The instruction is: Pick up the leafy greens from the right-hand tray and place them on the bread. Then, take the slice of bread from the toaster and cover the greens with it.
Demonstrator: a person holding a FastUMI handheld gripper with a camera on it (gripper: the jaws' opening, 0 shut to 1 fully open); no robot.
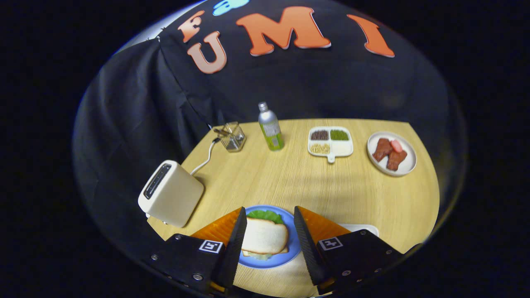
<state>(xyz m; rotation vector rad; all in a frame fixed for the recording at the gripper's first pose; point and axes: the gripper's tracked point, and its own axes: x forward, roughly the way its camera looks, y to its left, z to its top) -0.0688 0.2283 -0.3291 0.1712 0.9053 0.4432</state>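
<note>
Bread slice (265, 236) covers the leafy greens (265, 215) on the blue plate (290, 252), low in frame between my released, empty gripper (270, 244) fingers; covering looks finished, so I need only lift clear.

Gripper (270, 231) fingers spread wide apart, holding nothing, tilted downward.

Wooden table (290, 182) carries toaster (170, 193), glass holder (232, 136), bottle (271, 128), divided tray (330, 142), meat plate (391, 154), blue plate (292, 244)
</note>
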